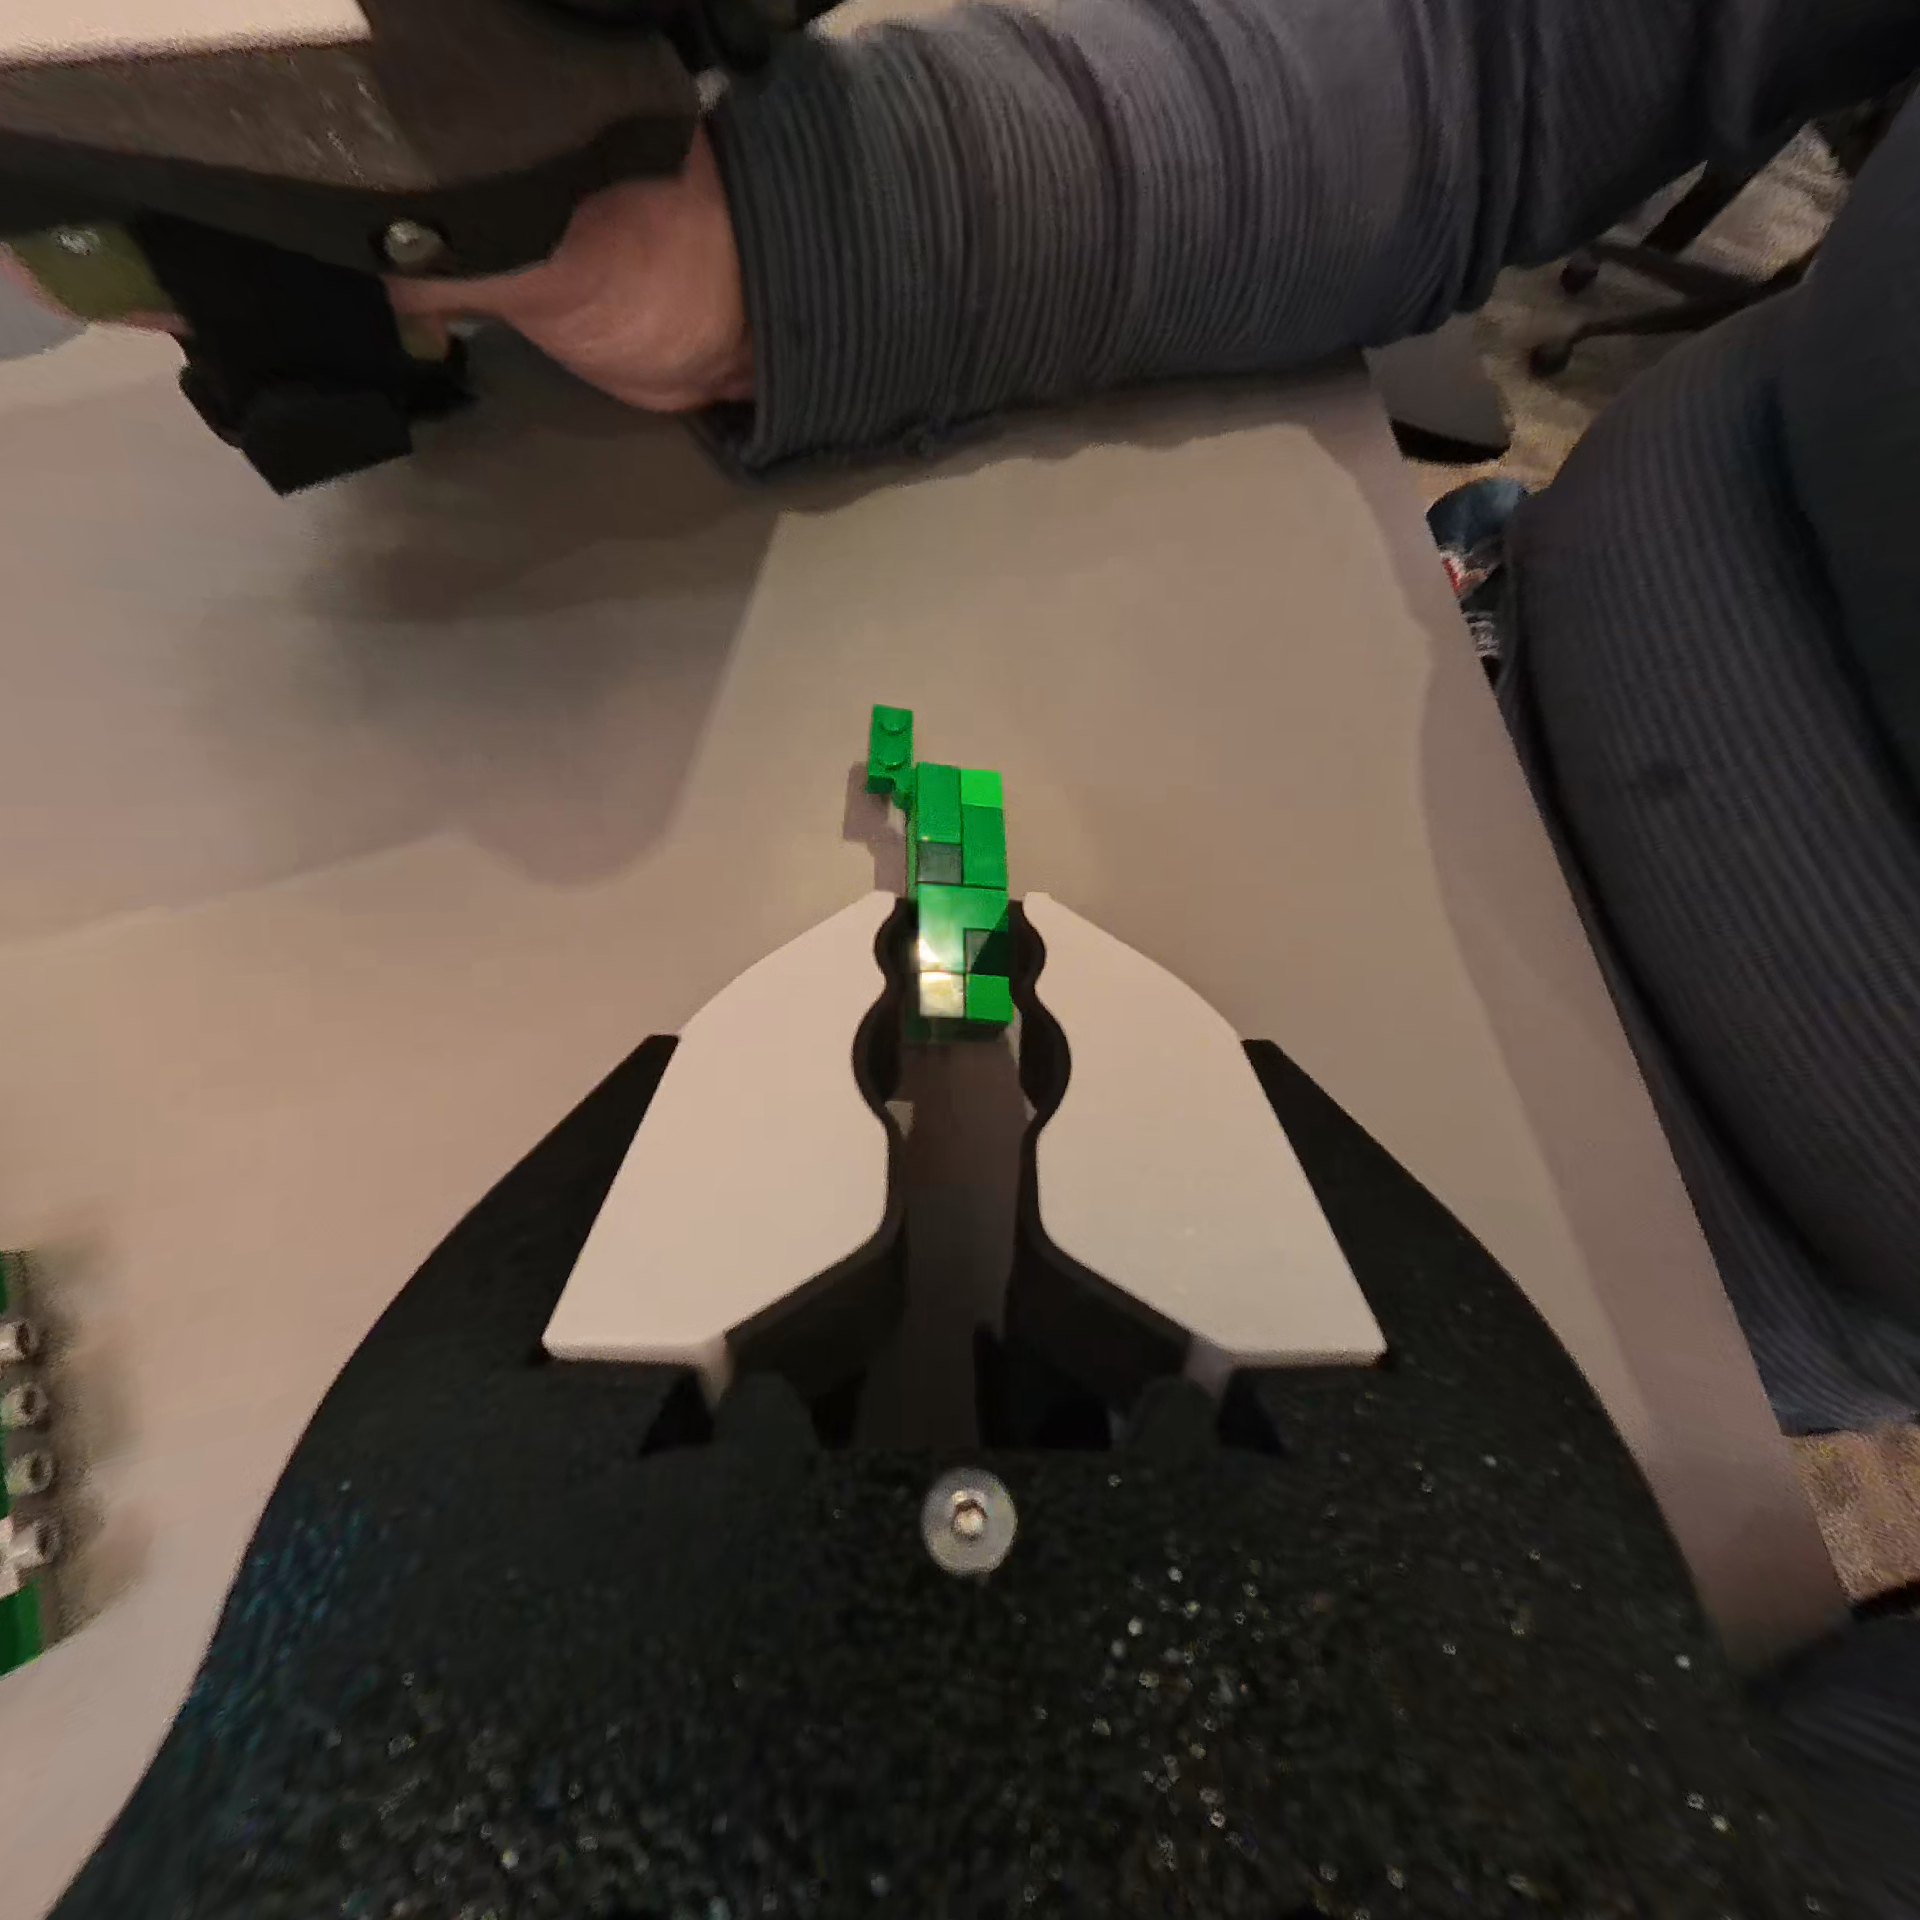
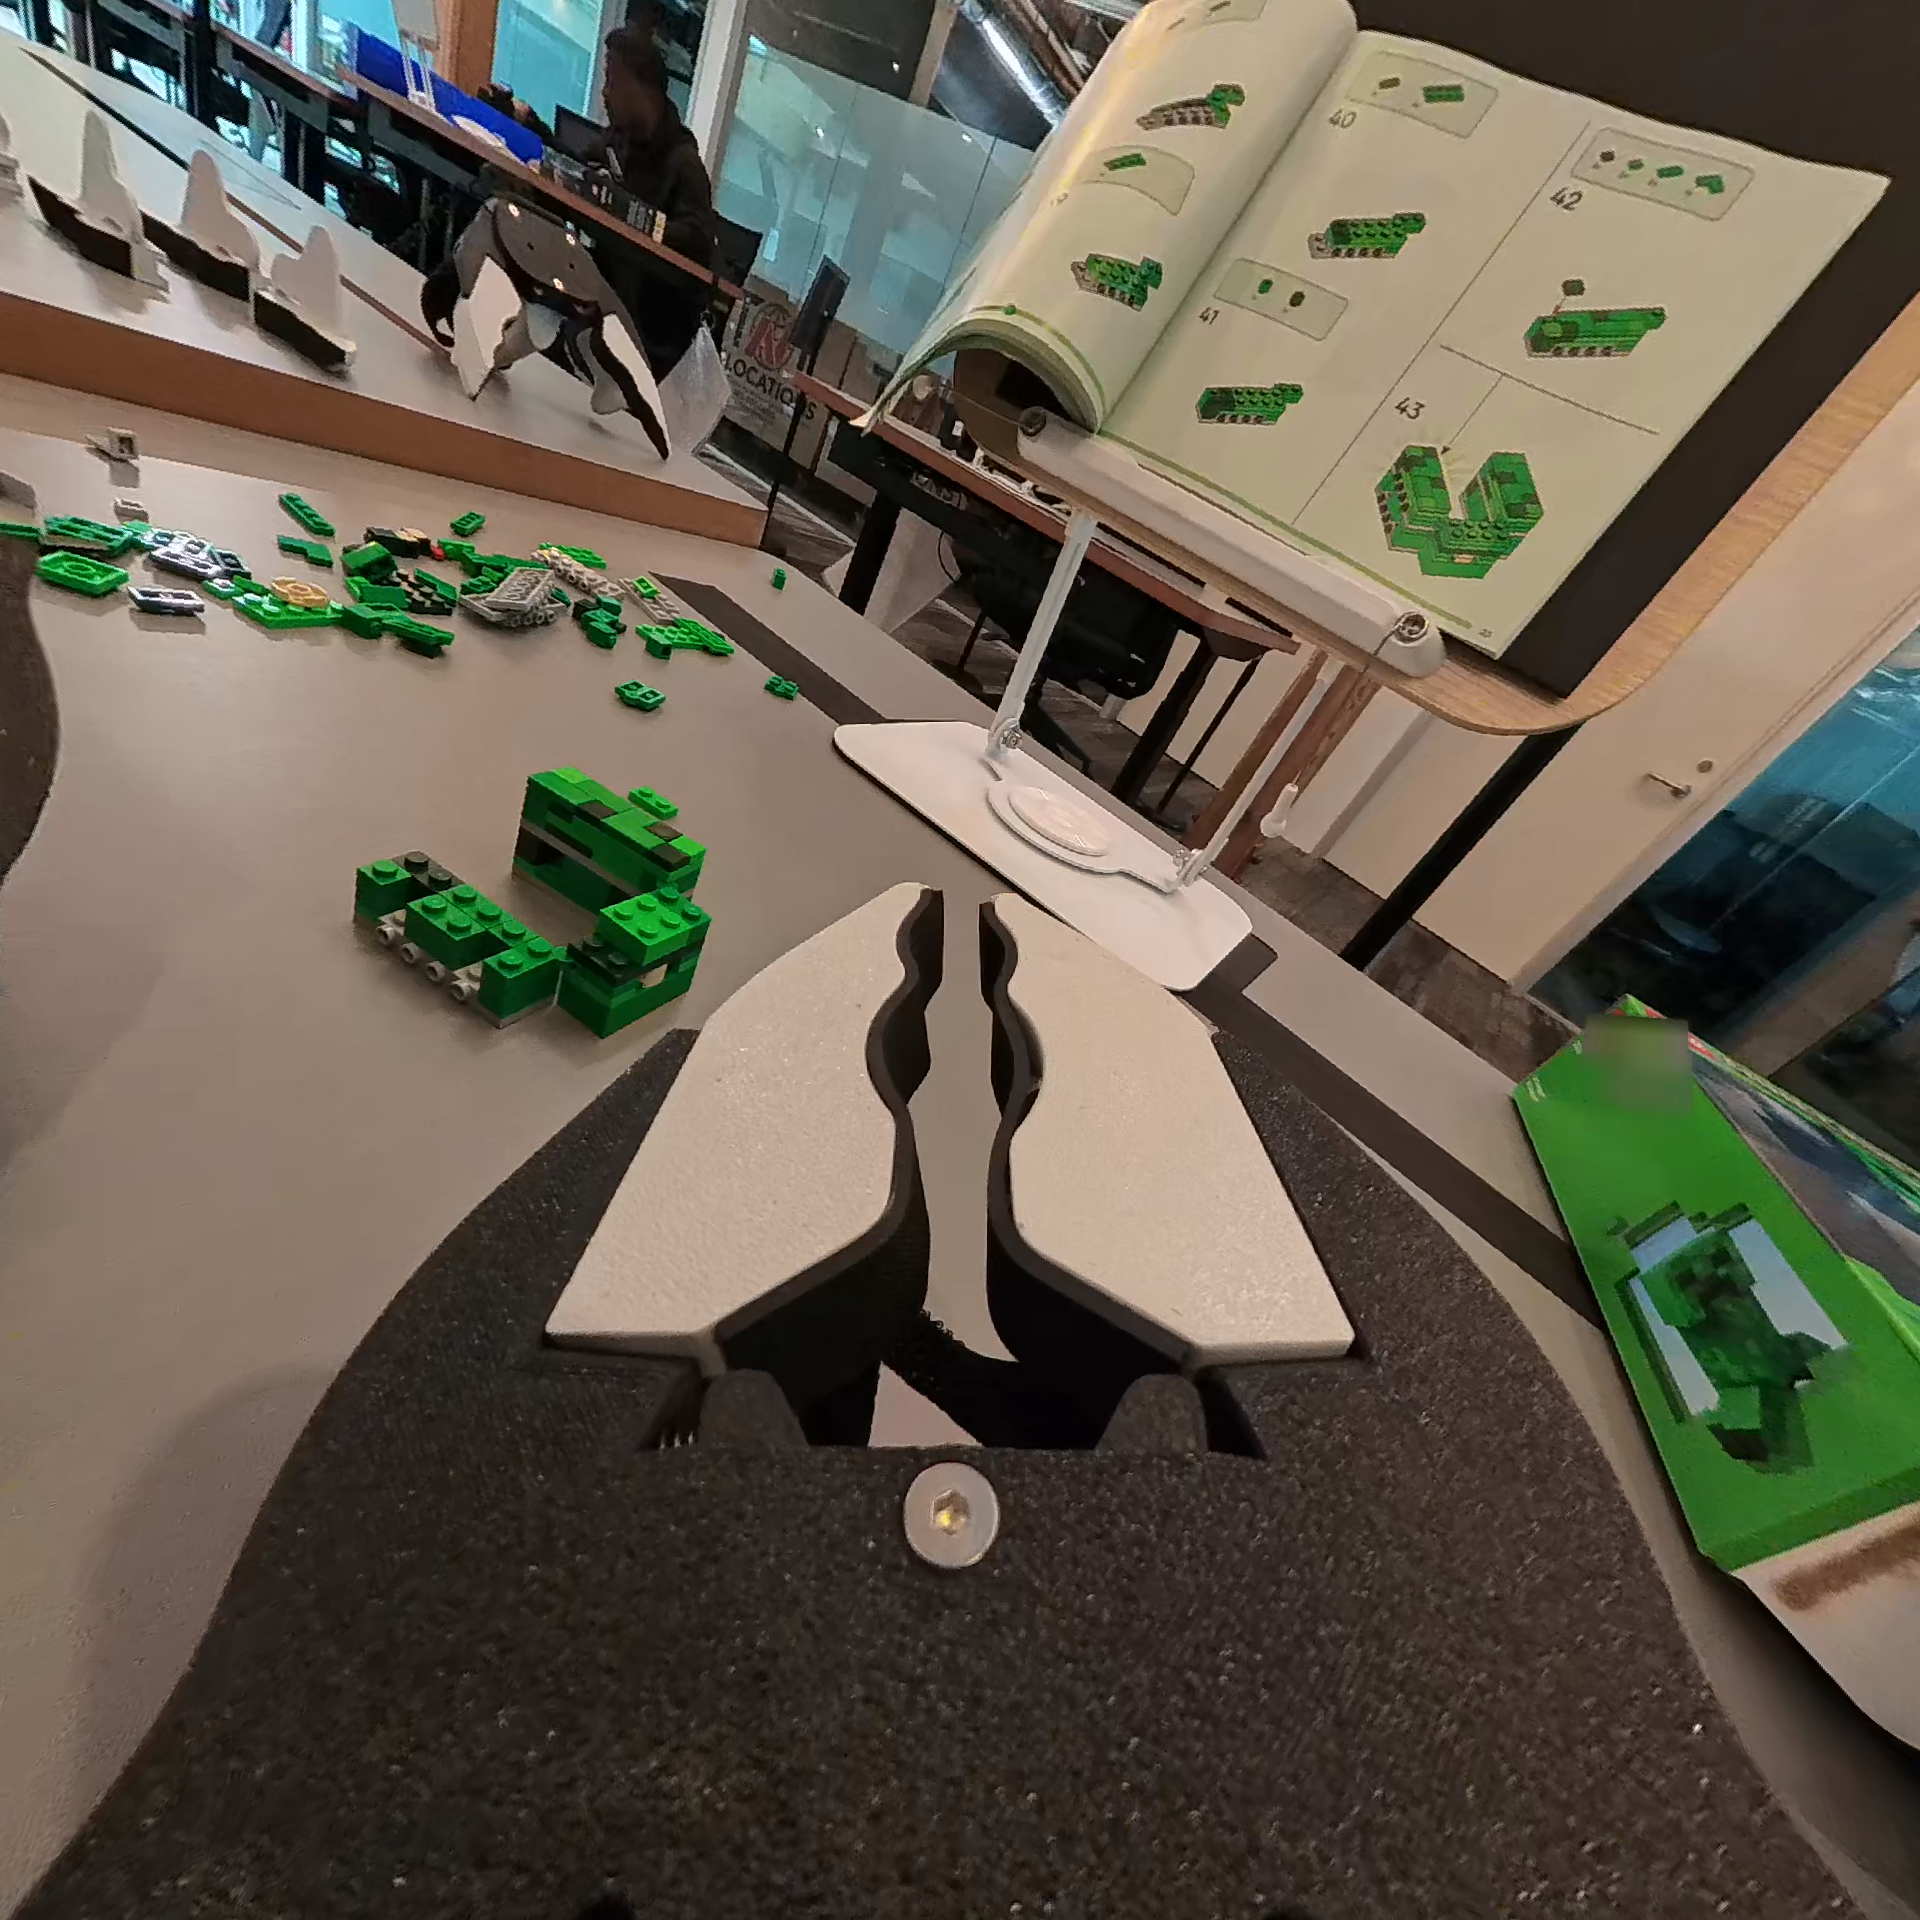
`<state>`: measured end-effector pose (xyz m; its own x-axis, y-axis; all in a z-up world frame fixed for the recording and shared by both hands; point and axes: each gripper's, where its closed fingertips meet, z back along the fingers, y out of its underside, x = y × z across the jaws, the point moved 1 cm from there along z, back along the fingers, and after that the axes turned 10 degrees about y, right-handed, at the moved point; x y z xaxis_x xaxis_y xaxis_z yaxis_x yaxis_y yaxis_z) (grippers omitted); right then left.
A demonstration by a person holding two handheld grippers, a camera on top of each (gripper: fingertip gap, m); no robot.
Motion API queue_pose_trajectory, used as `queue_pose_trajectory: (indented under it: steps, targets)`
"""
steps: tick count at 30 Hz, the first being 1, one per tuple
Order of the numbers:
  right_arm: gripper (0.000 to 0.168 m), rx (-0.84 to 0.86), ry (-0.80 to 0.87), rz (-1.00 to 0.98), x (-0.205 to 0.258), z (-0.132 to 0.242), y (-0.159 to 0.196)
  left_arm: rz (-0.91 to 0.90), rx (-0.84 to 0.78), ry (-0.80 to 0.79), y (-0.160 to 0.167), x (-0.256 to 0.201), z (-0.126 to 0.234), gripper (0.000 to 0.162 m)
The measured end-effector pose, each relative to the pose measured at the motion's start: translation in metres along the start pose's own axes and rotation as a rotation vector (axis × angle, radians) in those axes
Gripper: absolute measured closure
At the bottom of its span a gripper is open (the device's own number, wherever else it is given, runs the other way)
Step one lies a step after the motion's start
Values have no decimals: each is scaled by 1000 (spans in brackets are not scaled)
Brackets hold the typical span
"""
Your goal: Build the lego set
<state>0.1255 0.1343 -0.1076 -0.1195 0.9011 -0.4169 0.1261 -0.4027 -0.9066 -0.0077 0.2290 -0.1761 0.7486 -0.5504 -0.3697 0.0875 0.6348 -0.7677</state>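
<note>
My left gripper (image 1: pixel 961 906) is shut on a long, narrow green brick assembly (image 1: pixel 961 831), which sticks out past the fingertips above the grey table (image 1: pixel 364 987). A small green plate (image 1: pixel 891 743) juts from its far end. My right gripper (image 2: pixel 961 906) is shut with only a thin gap between the fingers, and holds nothing. It is raised over the table. A U-shaped green build (image 2: pixel 561 904) with grey pins lies to its left. In the left wrist view the right gripper's black body (image 1: pixel 312 343) shows at the top left, held by a hand in a grey sleeve (image 1: pixel 1039 229).
Loose green and grey pieces (image 2: pixel 364 592) are scattered at the far left. An open instruction booklet (image 2: pixel 1455 291) sits on a white stand (image 2: pixel 1039 821) ahead. A green set box (image 2: pixel 1714 1299) lies at the right. The table edge (image 1: pixel 1475 779) is close by, with the person's body beyond. My hands' fingertips stand some 20 cm from each other.
</note>
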Motion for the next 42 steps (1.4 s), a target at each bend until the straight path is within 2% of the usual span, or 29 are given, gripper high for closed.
queue_pose_trajectory:
  steps: [7, 13, 21, 29, 42]
  targets:
    - [162, -3, -2, 5, 1, 0, 0, -86, -235, -140, -21, 14, 36, 145]
    - [162, -5, -4, 12, 1, 0, 0, -103, -356, -258, -24, 26, 64, 145]
    - [163, -6, -8, 20, 3, 0, 0, -91, -370, -460, -7, 45, 99, 145]
    - [165, -10, -14, 49, 6, 0, 0, -68, -509, -593, 8, 49, 149, 145]
    - [168, 7, -35, 65, 11, 1, 1, -74, -496, -574, 8, 51, 143, 145]
